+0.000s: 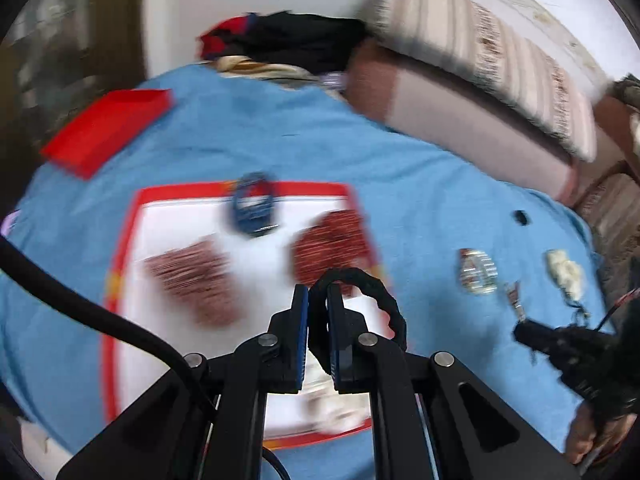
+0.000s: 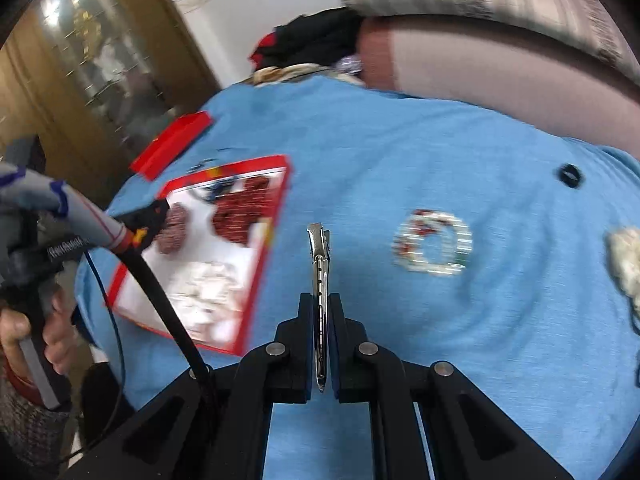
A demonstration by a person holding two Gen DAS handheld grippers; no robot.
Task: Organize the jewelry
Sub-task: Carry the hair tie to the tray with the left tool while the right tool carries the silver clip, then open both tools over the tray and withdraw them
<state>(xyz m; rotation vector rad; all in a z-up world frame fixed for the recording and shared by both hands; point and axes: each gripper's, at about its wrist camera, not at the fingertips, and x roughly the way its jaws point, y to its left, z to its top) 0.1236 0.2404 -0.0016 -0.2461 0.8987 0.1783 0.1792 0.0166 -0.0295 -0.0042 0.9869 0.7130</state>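
Jewelry in transit: left gripper (image 1: 318, 296) fingers clamp a black braided bracelet (image 1: 360, 300) above the red-rimmed tray (image 1: 124, 240); right gripper (image 2: 320, 304) fingers pinch a metal clip (image 2: 320, 264) over the blue cloth (image 2: 400, 152). Likely next: lower each into the tray, then release.

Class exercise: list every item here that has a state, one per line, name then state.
left gripper: shut on black bracelet, lifted
right gripper: shut on metal hair clip
red box: open, holding jewelry
red lid: off, lying apart
beaded bracelet: loose on cloth
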